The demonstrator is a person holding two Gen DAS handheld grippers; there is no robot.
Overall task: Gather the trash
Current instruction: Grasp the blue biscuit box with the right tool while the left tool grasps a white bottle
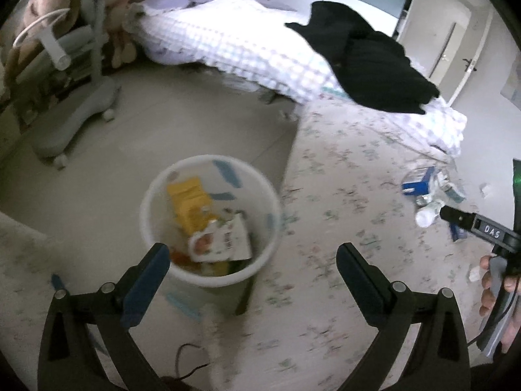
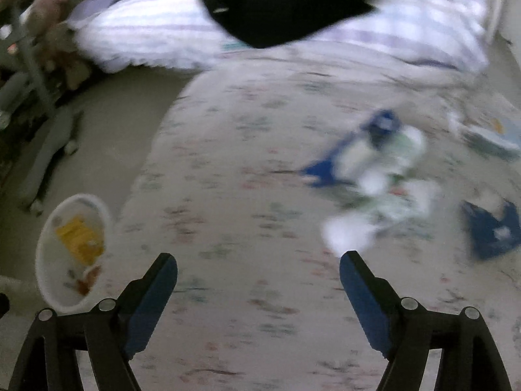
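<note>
Trash lies scattered on the patterned rug, well right of the white bin. The right gripper, jaws apart and empty, points toward it; the left gripper, also spread and empty, hovers by the bin, likely guiding drops.

**Two wrist views, one carpet**

Your left wrist camera looks steeply down, close over the white bin at frame centre. Your right wrist camera faces forward and lower across the patterned carpet, bin at lower left. Both share the bin, carpet, checked duvet and scattered litter.
</note>
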